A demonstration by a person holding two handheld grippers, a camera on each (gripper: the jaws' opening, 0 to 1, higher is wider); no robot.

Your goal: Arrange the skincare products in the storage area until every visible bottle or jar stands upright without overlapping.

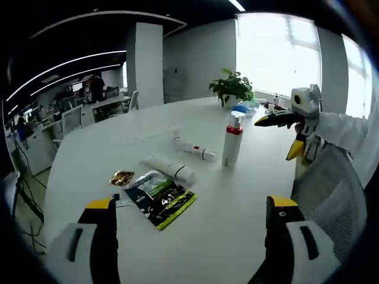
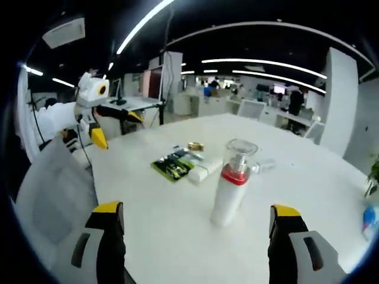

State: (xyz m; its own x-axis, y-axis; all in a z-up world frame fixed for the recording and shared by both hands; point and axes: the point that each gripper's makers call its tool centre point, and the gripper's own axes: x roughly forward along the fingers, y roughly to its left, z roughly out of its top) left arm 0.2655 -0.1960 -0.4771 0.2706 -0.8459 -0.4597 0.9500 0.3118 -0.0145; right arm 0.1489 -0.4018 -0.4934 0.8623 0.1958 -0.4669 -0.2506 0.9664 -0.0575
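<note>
While both grippers' jaws stand apart, pump bottle (image 2: 232, 181) upright mid-table (image 2: 177, 236), bare surface around, tubes (image 1: 172, 168) lying beyond.

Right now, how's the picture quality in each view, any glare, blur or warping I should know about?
Left gripper view: the window behind the potted plant is blown out white, and the fisheye bends the white table edge. Right gripper view: the ceiling light strips curve into arcs, the pump bottle is sharp, and the dark sachets behind it are slightly soft.
</note>
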